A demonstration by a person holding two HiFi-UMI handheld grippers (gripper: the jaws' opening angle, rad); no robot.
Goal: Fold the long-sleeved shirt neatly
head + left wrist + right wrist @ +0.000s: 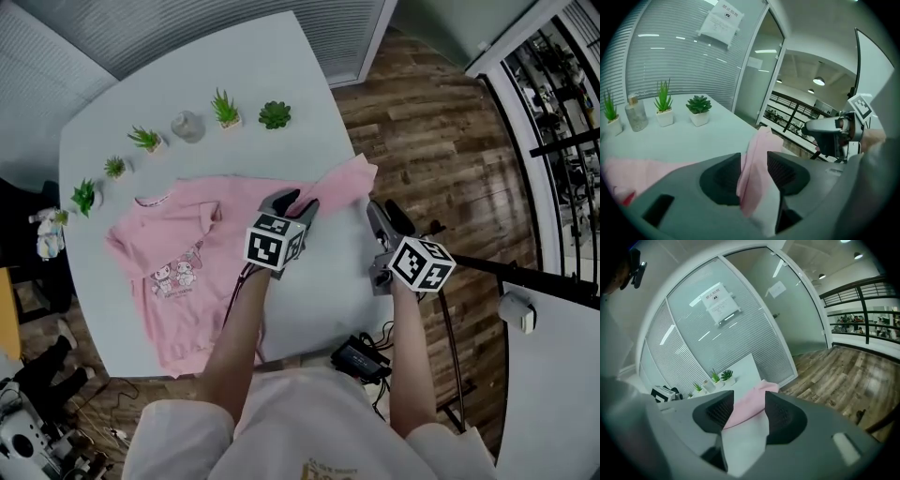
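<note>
A pink long-sleeved shirt (187,244) with a cartoon print lies face up on the white table (234,66). Its right-hand sleeve (342,183) stretches out to the table's right edge. My left gripper (292,199) is low over the inner part of that sleeve. In the left gripper view the sleeve (757,154) rises as a ridge between the jaws of this gripper (753,171), which stand apart, with bare table showing beside the cloth. My right gripper (384,217) hovers off the table's right edge near the cuff, open and empty (746,411). The sleeve (750,404) lies beyond its jaws.
Small potted plants (225,110) and a glass bottle (187,126) line the table's far edge. A black device (361,356) sits by the near edge. Wooden floor (441,122) and a black stand pole (525,272) are to the right.
</note>
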